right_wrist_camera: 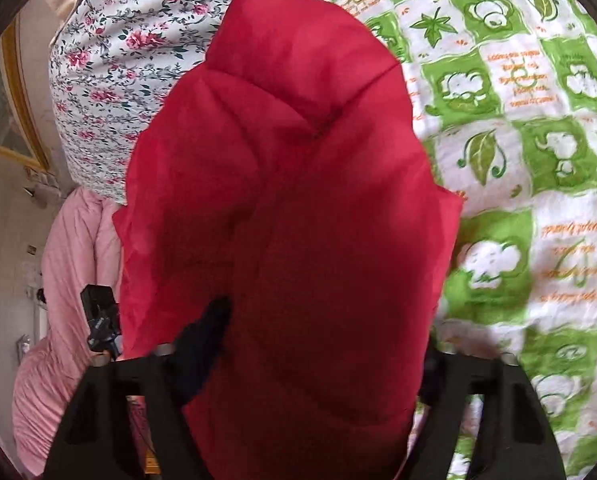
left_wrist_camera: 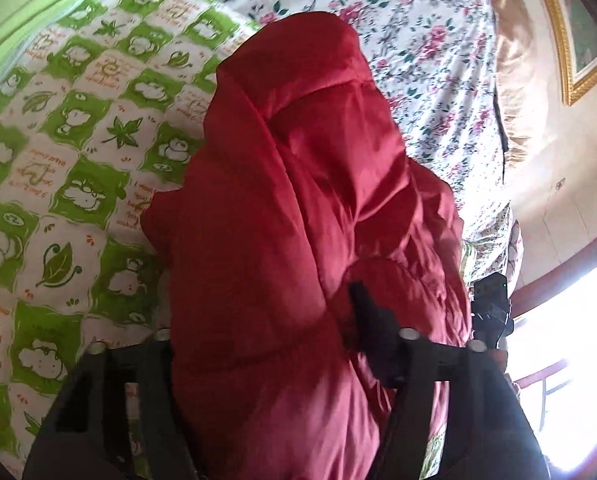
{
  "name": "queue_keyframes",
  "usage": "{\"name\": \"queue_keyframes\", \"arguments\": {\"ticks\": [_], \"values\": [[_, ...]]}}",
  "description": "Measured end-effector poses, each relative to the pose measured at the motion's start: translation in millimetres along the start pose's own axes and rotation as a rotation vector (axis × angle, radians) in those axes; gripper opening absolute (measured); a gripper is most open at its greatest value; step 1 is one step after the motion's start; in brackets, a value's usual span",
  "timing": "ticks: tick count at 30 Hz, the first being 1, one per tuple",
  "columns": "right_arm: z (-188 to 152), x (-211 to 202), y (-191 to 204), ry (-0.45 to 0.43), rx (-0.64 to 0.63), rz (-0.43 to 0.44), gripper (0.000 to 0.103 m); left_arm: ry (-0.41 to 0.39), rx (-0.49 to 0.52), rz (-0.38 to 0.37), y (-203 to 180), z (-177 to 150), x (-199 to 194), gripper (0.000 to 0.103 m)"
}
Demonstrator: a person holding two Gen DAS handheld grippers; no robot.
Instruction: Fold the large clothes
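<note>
Across the bed, your green-and-white patterned quilt lay at the left and the floral sheet at the right, seen from the left wrist. Between them hung the red puffer jacket, bunched and raised above the bedding. Your left hand-held gripper had the jacket's padded cloth pinched between its fingers. Your right hand-held gripper likewise clamped the same jacket, a pink duvet beside it.
</note>
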State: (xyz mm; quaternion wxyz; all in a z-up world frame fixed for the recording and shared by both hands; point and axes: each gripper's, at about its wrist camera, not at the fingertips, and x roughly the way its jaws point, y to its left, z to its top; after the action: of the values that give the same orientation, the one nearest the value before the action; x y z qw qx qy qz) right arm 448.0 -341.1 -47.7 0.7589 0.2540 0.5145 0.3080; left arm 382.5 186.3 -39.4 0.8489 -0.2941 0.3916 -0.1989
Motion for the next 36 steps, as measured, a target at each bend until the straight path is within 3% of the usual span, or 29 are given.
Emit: {"name": "queue_keyframes", "arguments": {"ticks": [3,9,18,24,28,36], "values": [[-7,-7,7,-0.023,0.0,0.032,0.047,-0.018,0.008,-0.006,-6,-3,-8,0.044],[-25,-30,29,-0.058,-0.007,0.063,0.037,-0.067,0.058,-0.026,-32,-13,-45,0.036],[-97,-65,69,-0.061,-0.071,0.095,0.036,-0.074,0.1,-0.051,-52,-75,-109,0.035],[-155,-78,70,-0.054,-0.057,0.125,0.036,-0.074,0.088,-0.059,-48,-124,-139,0.035],[-174,-77,64,-0.064,-0.043,0.13,0.036,-0.07,0.082,-0.031,-38,-138,-141,0.036],[-175,-61,31,-0.097,0.045,0.096,0.044,-0.046,-0.002,0.053,1,-143,-107,0.041]]}}
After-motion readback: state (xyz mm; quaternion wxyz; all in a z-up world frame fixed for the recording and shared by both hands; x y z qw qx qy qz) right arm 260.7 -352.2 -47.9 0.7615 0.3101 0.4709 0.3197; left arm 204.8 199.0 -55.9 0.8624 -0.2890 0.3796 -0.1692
